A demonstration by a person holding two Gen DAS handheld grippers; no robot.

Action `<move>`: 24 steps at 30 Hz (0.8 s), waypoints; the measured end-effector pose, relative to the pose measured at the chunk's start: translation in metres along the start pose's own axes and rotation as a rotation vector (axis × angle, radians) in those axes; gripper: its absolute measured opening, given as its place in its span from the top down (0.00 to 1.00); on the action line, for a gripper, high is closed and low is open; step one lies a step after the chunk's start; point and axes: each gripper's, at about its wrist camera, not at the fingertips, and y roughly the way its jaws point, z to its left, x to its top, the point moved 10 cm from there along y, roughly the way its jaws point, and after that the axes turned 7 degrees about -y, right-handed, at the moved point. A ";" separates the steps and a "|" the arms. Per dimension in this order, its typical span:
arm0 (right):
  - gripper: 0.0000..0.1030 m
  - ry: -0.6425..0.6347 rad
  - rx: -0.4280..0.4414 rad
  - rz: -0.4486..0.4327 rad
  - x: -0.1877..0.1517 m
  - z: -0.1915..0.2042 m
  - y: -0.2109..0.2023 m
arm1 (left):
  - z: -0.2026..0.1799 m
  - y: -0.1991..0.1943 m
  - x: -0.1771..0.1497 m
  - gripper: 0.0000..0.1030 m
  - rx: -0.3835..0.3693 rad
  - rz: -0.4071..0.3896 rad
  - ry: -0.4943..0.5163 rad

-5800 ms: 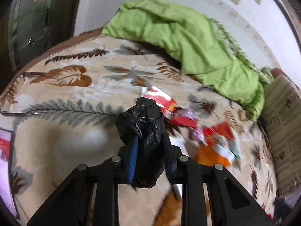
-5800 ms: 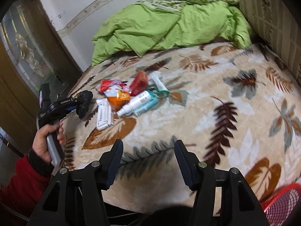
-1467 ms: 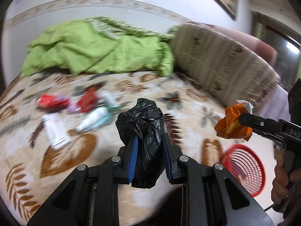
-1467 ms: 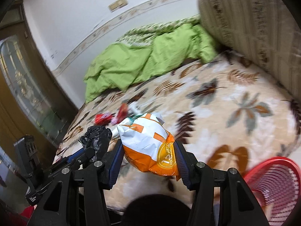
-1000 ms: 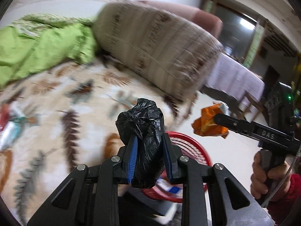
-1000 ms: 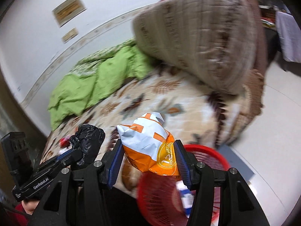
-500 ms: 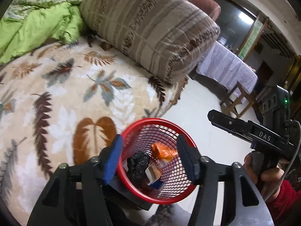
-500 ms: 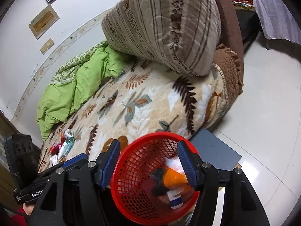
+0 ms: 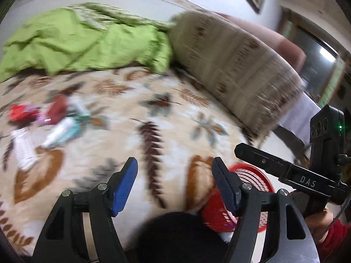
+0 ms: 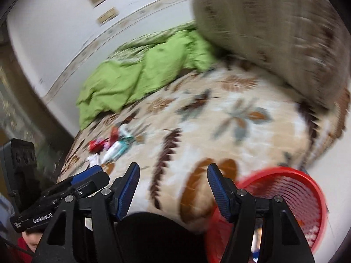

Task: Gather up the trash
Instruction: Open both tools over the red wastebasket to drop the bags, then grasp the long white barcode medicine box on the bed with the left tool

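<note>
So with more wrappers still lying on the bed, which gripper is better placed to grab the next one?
Probably the left gripper. Its jaws are opening with nothing between them, and the leftover trash lies on its side of the bed. The right gripper, also open and unladen, sits nearer the red basket.

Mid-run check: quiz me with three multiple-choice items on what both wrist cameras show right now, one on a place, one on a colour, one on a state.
1. Where is the basket?
A. on the bed
B. on the floor beside the bed's edge
C. on the pillow

2. What colour is the crumpled blanket?
A. green
B. blue
C. grey

3. What is between the left gripper jaws?
A. a black bag
B. an orange wrapper
C. nothing

Answers:
1 B, its red rim sits below the bedspread edge.
2 A, green in both views.
3 C, the jaws are opening and only bedspread shows between them.
</note>
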 end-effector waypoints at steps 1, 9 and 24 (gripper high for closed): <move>0.35 -0.017 0.017 0.006 0.002 0.012 0.011 | 0.015 -0.006 0.004 0.33 0.026 -0.016 -0.022; 0.34 -0.134 0.050 0.082 0.001 0.078 0.095 | 0.126 -0.039 0.014 0.33 0.185 -0.093 -0.219; 0.34 -0.145 0.036 0.181 -0.016 0.093 0.153 | 0.251 -0.017 0.018 0.31 0.379 -0.081 -0.423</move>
